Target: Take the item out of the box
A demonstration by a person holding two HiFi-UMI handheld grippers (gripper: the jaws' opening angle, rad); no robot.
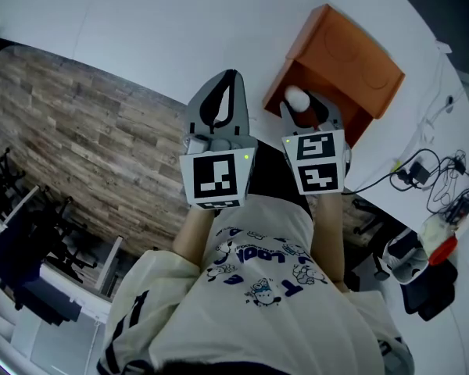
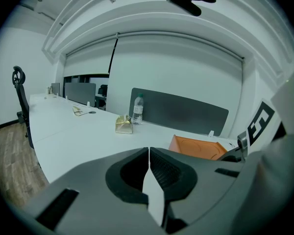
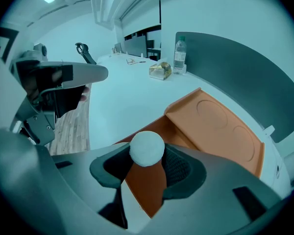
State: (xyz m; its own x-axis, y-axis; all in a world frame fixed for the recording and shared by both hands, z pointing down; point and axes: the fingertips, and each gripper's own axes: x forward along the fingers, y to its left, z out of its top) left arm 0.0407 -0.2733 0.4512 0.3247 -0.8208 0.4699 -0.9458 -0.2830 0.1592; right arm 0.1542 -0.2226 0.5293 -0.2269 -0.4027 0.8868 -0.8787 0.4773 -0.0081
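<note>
An orange box lies open on the white table, also seen in the right gripper view as the box and in the left gripper view as the box. My right gripper hovers over the box's near edge, shut on a white ball. The ball sits pinched between the tips, above the orange floor. My left gripper hangs beside it to the left, over the table edge, shut with its pads touching and nothing between them.
A water bottle and a small gold box stand far back on the table by a grey divider. Cables and a charger lie at the right. Wood floor and chairs are to the left.
</note>
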